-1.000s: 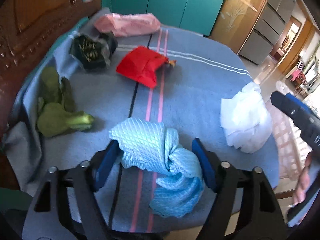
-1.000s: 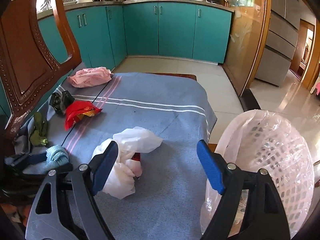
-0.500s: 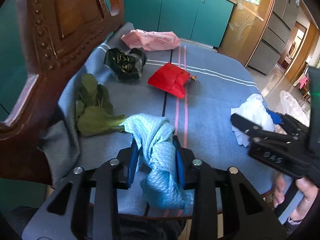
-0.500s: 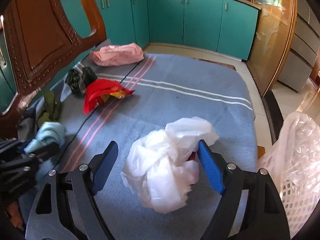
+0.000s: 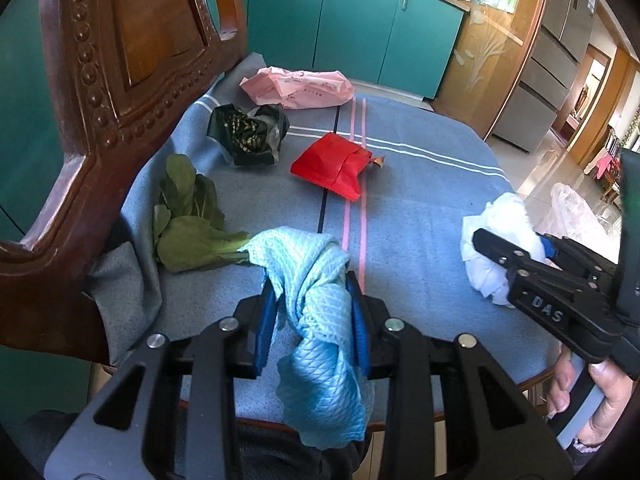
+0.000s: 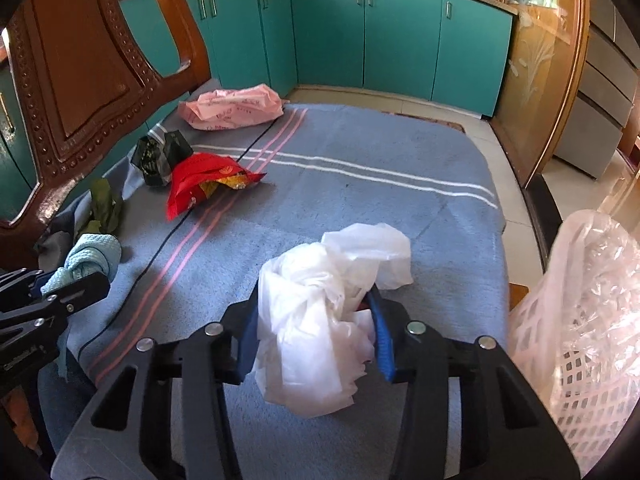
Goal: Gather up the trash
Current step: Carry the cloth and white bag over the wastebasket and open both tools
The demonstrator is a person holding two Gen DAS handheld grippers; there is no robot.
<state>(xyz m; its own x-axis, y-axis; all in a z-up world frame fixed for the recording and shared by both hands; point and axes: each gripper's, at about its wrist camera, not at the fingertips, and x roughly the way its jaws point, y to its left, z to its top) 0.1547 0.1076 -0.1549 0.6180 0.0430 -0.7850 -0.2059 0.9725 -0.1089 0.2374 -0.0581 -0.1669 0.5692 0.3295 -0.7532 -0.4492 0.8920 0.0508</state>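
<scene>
My left gripper (image 5: 313, 320) is shut on a light blue cloth (image 5: 316, 312) and holds it over the near edge of the blue tablecloth (image 5: 420, 200). The cloth also shows in the right wrist view (image 6: 92, 260). My right gripper (image 6: 314, 332) is shut on a crumpled white plastic bag (image 6: 328, 304), which also shows in the left wrist view (image 5: 496, 232). A red wrapper (image 5: 332, 166), a black bag (image 5: 248, 134), a pink plastic bag (image 5: 298, 88) and green leaves (image 5: 188, 220) lie on the table.
A white lattice bin lined with clear plastic (image 6: 580, 320) stands at the table's right side. A carved wooden chair back (image 5: 112, 80) rises at the left. Teal cabinets (image 6: 360, 36) line the far wall.
My left gripper closed on the blue cloth and lifted it back toward the table edge. My right gripper moved in and closed on the white bag.
</scene>
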